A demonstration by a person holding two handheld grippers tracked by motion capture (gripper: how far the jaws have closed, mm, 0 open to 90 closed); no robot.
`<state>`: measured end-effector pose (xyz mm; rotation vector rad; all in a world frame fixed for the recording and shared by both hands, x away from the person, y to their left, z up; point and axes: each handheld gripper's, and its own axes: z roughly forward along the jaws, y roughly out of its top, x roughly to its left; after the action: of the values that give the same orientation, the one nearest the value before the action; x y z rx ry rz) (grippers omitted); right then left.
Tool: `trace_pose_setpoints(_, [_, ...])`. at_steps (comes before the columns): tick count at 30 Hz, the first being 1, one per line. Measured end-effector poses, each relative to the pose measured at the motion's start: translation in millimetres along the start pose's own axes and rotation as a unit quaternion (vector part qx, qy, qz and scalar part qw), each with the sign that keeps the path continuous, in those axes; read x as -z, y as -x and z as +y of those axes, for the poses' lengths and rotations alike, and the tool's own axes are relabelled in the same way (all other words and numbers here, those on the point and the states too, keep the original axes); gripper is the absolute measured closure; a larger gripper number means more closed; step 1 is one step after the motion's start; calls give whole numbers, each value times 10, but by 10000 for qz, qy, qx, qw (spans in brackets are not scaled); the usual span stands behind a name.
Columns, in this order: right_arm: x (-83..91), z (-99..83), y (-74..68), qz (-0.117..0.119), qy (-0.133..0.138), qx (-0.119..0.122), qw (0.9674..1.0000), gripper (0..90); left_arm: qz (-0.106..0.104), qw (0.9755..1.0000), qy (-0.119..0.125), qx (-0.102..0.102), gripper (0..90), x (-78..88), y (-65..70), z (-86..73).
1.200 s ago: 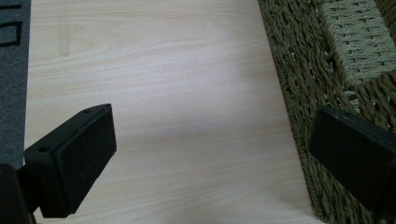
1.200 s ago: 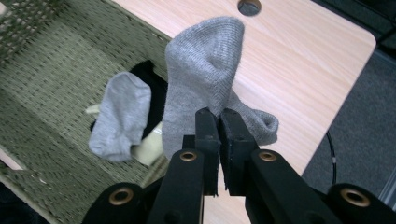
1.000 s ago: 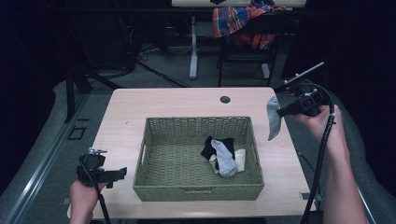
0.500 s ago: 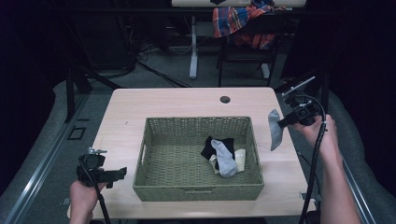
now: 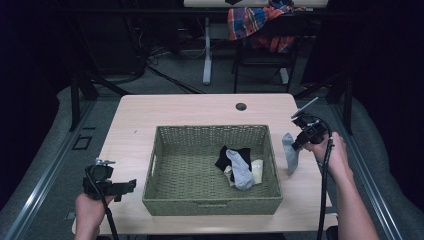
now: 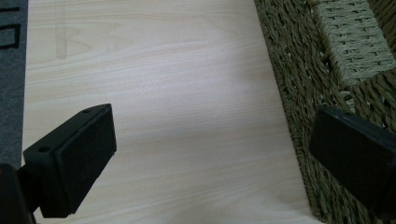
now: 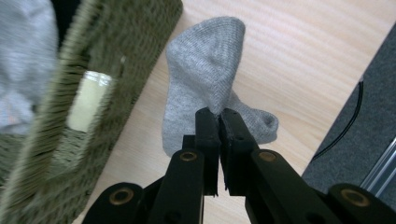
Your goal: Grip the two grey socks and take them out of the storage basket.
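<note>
The right gripper (image 7: 218,116) pinches a soft, light grey knitted sock (image 7: 205,70), limp on the table at the green wicker basket's (image 5: 210,205) three o'clock, best held mid-fabric; the left gripper (image 6: 210,158) gapes empty.

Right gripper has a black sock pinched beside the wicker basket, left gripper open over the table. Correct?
Not quite: the sock is grey, not black, as the right gripper view shows. The right gripper pinches it beside the wicker basket; the left gripper is open over the table.
</note>
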<state>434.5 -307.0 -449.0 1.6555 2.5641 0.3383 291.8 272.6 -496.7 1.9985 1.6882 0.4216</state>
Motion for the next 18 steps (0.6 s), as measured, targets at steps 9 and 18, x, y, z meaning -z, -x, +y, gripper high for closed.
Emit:
trace_pose_setpoints(9, [-398, 31, 64, 125, -207, -31, 9997, 869, -12, 10000, -2, 0, 12, -5, 4, 1])
trace_pose_setpoints(18, [-630, 43, 136, 47, -215, -232, 9995, 859, -24, 10000, -21, -7, 11, -7, 4, 0])
